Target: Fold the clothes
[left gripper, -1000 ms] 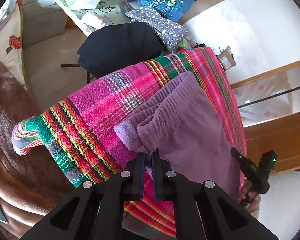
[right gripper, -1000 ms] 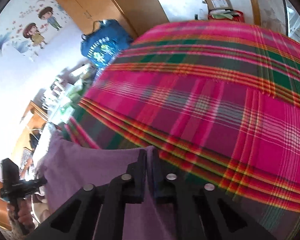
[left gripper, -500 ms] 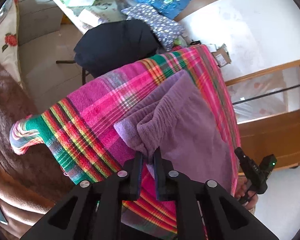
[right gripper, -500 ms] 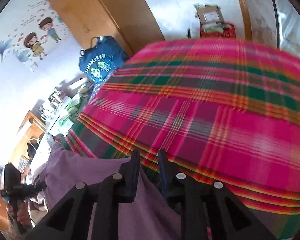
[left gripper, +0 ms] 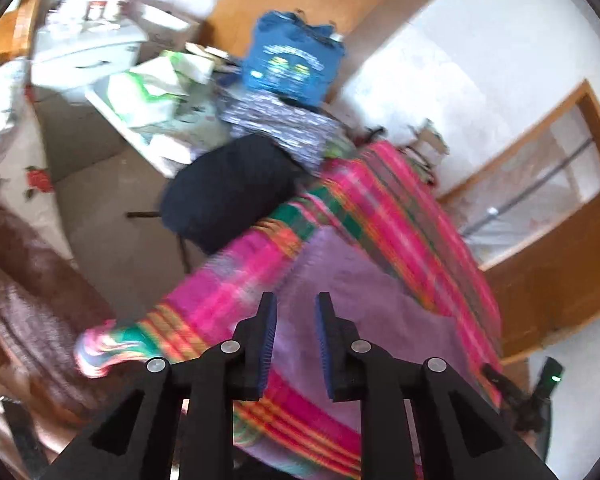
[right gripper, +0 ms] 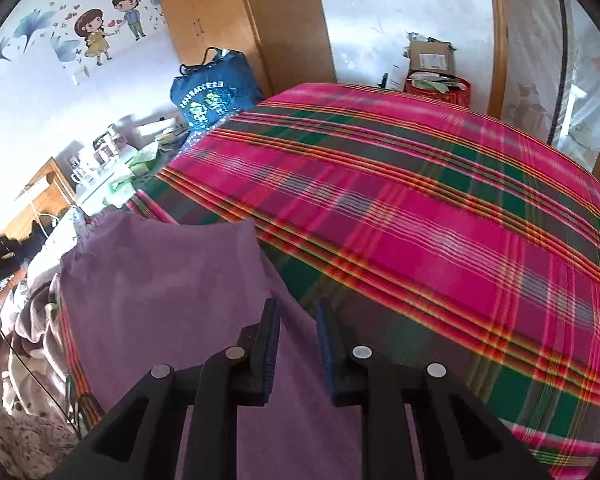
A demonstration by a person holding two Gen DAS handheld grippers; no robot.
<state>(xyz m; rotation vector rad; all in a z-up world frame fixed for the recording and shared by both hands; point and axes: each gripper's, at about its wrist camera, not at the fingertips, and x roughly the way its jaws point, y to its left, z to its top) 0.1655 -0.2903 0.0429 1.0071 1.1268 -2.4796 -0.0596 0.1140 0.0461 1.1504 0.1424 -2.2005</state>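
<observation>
Now both tools, the left tool (left gripper: pixel 296 312) and right tool (right gripper: pixel 298 316), are hanging empty, their jaws having just been opening, above the purple garment (right gripper: pixel 168 280) lying on the plaid blanket (right gripper: pixel 420 208), so rechecking its edges for squareness is wise before regripping.

right claw (right gripper: pixel 297 312) parted above purple garment (right gripper: pixel 172 280) on plaid blanket (right gripper: pixel 420 208).
</observation>
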